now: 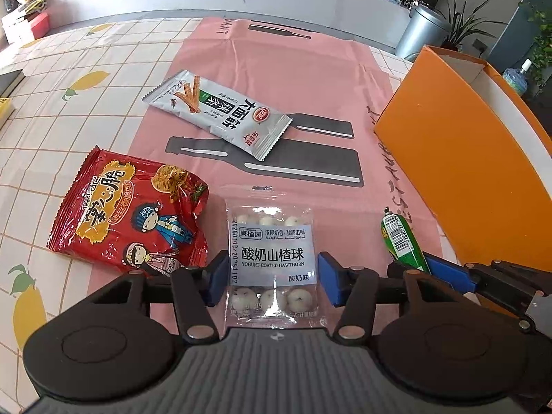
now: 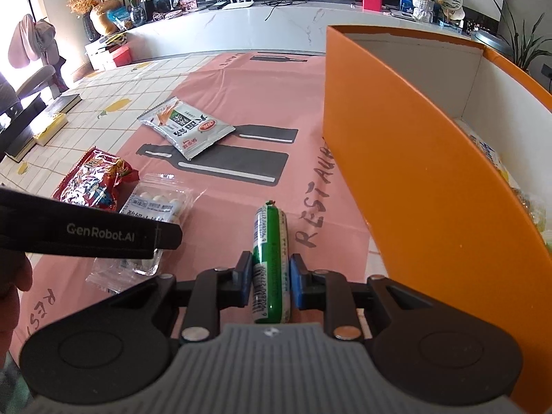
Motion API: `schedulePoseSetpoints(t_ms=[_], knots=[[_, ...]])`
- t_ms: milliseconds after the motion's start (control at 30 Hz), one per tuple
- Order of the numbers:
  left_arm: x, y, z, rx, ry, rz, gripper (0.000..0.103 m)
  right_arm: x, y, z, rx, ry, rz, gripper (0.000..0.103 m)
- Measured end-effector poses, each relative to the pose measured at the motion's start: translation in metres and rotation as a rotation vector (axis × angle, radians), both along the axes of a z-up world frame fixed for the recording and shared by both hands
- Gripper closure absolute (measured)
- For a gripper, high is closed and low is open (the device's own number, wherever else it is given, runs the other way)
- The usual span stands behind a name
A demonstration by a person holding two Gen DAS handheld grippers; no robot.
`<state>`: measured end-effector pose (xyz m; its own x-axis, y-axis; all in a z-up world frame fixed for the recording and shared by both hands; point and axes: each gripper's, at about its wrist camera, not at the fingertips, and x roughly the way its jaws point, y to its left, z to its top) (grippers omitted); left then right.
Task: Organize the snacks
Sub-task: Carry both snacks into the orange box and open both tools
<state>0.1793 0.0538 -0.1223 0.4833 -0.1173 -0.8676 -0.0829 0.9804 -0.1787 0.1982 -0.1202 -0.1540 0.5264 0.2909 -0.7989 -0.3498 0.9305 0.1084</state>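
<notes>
A clear pack of yogurt-coated hawthorn balls (image 1: pixel 272 252) lies on the pink mat. My left gripper (image 1: pixel 272 283) straddles it, with the blue pads touching both of its sides. To the right, a green sausage stick (image 2: pixel 270 258) is held between the pads of my right gripper (image 2: pixel 270 283), just above the mat. The left wrist view shows the same sausage (image 1: pixel 402 245) with the right gripper (image 1: pixel 427 265) shut on it. A red snack bag (image 1: pixel 134 214) lies left of the hawthorn pack. A silver spicy-strip packet (image 1: pixel 220 114) rests farther back.
A tall orange box (image 2: pixel 396 172) stands open at the right, with several snacks (image 2: pixel 493 158) inside it. The pink mat (image 1: pixel 293 62) covers a checked tablecloth (image 1: pixel 69 103). Books (image 2: pixel 41 127) sit at the table's far left, and a hand (image 2: pixel 13 289) shows at the left edge.
</notes>
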Motion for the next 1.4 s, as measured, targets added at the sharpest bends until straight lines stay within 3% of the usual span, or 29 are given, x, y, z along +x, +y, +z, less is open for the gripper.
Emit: schedulePoseSetpoints(t_ms=[467,867,1100,1400], knots=[[-0.023,0.001,0.056,-0.090,-0.111,-0.020,0.041,-0.031,-0.005,0.059,-0.018,-0.104,0.019,0.084],[-0.036,-0.034,0.114,-0.108,-0.212,-0.094,0.041,-0.047,-0.042,0.125,-0.020,-0.217,0.012,0.084],[-0.028,-0.066,0.136,-0.117,-0.236,-0.181,0.041,-0.044,-0.085,0.146,-0.022,-0.216,-0.021,0.084],[0.010,-0.113,0.141,-0.109,-0.203,-0.327,0.041,-0.019,-0.155,0.145,0.040,-0.125,-0.104,0.084]])
